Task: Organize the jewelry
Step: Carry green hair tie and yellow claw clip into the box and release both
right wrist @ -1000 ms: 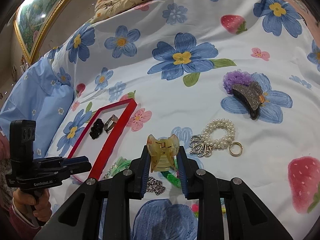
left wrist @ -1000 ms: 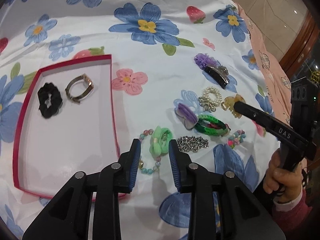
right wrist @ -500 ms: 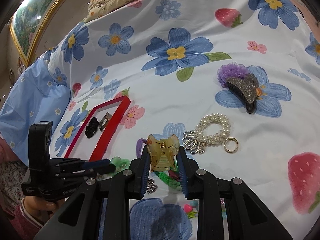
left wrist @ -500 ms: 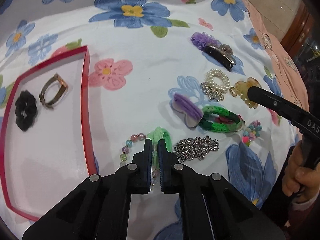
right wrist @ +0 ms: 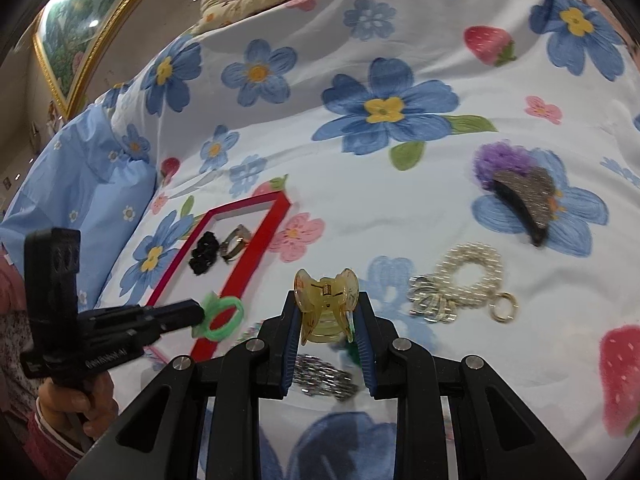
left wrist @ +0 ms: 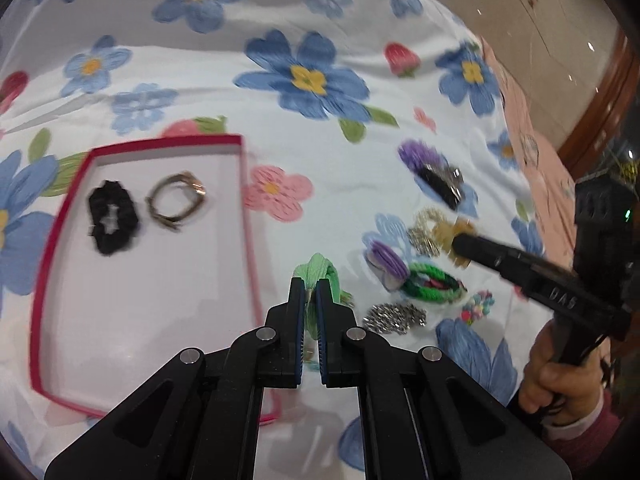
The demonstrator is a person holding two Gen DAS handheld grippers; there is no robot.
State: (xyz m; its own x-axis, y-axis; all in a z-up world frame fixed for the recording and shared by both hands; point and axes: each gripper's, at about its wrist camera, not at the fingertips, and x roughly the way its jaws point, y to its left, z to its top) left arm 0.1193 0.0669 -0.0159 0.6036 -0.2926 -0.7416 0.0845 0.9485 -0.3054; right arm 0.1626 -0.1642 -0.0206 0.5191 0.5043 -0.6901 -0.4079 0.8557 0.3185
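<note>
My left gripper [left wrist: 310, 292] is shut on a light green hair tie [left wrist: 320, 270], held just right of the red-rimmed tray [left wrist: 244, 200]. In the right wrist view the same tie [right wrist: 224, 318] hangs as a loop from the left gripper [right wrist: 198, 314] beside the tray's rim [right wrist: 260, 248]. Inside the tray lie a black scrunchie [left wrist: 112, 222] and a metal bangle [left wrist: 176, 200]. My right gripper [right wrist: 327, 300] is shut on an amber claw clip [right wrist: 324, 320], above the flowered sheet. The left wrist view shows it [left wrist: 460, 244] at the right.
On the sheet right of the tray lie a silver chain [left wrist: 394, 318], a green braided band [left wrist: 434, 284], a purple clip [left wrist: 384, 264], coloured beads [left wrist: 476, 306], a pearl bracelet [right wrist: 468, 276] and a black glitter clip [right wrist: 524, 204] on a purple scrunchie [right wrist: 496, 158].
The left gripper went from open over the green hair tie to shut on it and lifted it toward the tray. The right gripper kept its clip and shifted slightly.
</note>
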